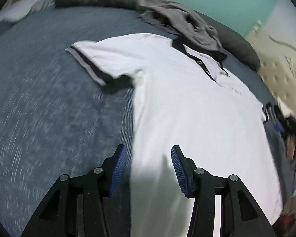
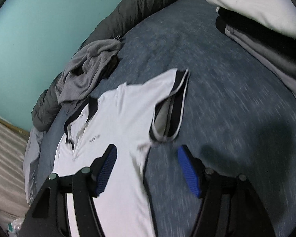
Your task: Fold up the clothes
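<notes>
Both grippers hung with fingers apart, gripping nothing: the left gripper (image 1: pixel 149 169) above the polo (image 1: pixel 187 106) side edge near its hem, the right gripper (image 2: pixel 148 169) above the other side edge below a sleeve (image 2: pixel 171 108). The polo lay flat, front up, on the bed (image 1: pixel 49 108). Thin, limp knit, it would likely sag and crease unless pinched at seams or cuffs. Open bed lay beside each sleeve; a grey garment (image 1: pixel 179 23) crowded the collar, and folded clothes (image 2: pixel 256 25) sat well apart

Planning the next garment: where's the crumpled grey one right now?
The crumpled grey garment lies at the far edge of the blue bedspread, just beyond the white polo shirt collar, against the dark quilt by the teal wall.
</notes>
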